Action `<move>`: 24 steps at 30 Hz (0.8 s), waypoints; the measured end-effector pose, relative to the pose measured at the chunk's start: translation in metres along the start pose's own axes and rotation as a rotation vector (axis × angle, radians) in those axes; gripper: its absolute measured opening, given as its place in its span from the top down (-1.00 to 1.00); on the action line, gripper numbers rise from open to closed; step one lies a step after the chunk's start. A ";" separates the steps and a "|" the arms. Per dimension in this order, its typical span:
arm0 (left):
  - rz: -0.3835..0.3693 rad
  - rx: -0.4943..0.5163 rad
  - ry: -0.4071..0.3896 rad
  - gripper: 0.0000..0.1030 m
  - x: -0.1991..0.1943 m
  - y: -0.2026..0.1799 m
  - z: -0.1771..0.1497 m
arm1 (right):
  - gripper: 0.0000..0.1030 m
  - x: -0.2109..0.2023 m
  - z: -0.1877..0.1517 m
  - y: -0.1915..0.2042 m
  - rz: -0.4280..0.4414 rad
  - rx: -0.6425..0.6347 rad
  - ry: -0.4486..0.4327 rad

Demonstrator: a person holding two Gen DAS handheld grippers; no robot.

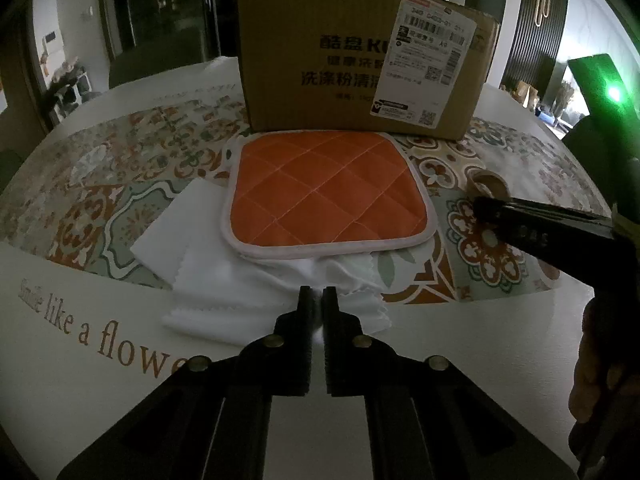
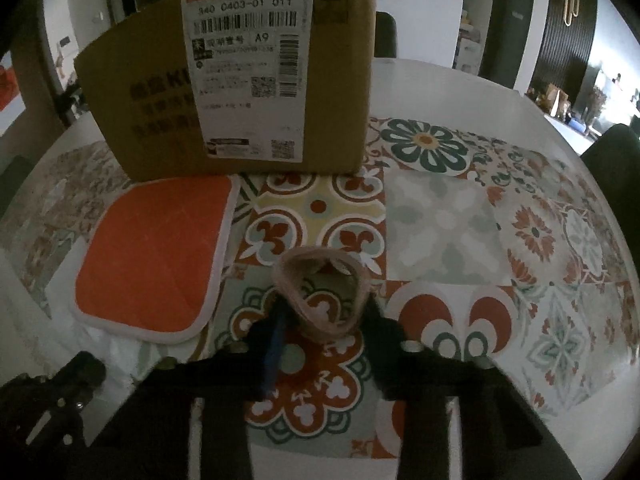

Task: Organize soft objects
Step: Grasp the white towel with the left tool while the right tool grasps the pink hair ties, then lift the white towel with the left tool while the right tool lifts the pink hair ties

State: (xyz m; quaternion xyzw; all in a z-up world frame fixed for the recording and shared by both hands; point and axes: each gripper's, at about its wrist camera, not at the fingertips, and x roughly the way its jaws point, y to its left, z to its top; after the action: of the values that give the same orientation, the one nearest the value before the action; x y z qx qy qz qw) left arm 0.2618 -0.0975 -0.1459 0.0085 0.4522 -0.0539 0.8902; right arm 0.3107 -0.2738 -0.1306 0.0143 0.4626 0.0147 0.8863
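An orange quilted pad (image 1: 326, 190) lies flat on the patterned table mat, in front of a cardboard box (image 1: 360, 68). White cloths (image 1: 224, 280) lie under the pad's near edge. My left gripper (image 1: 319, 300) is shut on the white cloth's near edge. In the right wrist view the pad (image 2: 156, 256) is at left. My right gripper (image 2: 322, 304) is closed on a beige elastic band loop (image 2: 320, 292), squeezed between its fingers just above the mat. The band (image 1: 488, 184) and right gripper show at right in the left wrist view.
The cardboard box (image 2: 240, 80) with a shipping label stands at the back of the round table. The patterned mat (image 2: 460, 220) covers the table's middle. Dark chairs and room furniture lie beyond the table edge.
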 end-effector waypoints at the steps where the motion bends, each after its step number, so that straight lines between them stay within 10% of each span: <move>1: -0.007 -0.004 0.002 0.89 0.000 0.001 0.000 | 0.62 0.000 0.000 0.000 0.008 0.000 -0.001; 24: -0.116 -0.009 -0.159 0.91 -0.074 0.020 0.006 | 0.74 -0.073 -0.019 0.027 0.157 0.034 -0.087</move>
State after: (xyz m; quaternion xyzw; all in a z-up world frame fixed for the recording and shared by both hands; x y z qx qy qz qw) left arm 0.2257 -0.0718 -0.0834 -0.0260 0.3803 -0.1037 0.9187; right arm 0.2532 -0.2494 -0.0805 0.0660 0.4213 0.0755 0.9014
